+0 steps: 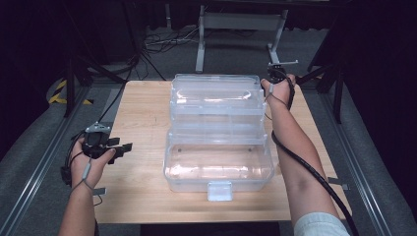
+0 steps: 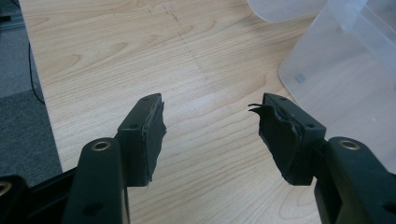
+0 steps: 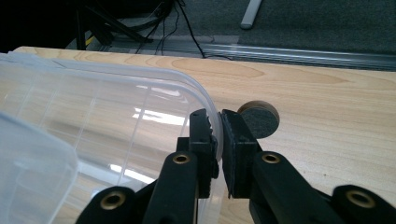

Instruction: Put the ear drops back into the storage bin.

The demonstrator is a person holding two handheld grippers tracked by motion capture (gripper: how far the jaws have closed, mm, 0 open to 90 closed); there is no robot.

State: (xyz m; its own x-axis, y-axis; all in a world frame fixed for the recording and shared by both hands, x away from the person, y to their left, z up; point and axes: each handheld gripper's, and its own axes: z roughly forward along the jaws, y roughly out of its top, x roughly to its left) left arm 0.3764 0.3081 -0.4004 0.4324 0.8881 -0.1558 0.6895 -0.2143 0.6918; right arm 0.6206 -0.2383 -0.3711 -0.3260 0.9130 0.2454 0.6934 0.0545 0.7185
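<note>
Lid (image 1: 215, 98) of the clear box (image 1: 219, 167) lay folded back mid-table, its far corner rim pinched between the right gripper's (image 3: 218, 135) jaws. It looked light, stiff and slick, best held by that rim. The left gripper (image 2: 210, 135) hovered spread over bare table (image 2: 116, 46).

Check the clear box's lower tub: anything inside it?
Nothing shows inside the lower tub: its clear floor shows the wooden table beneath. Glare hides small patches. The right gripper clamps the opened lid.
</note>
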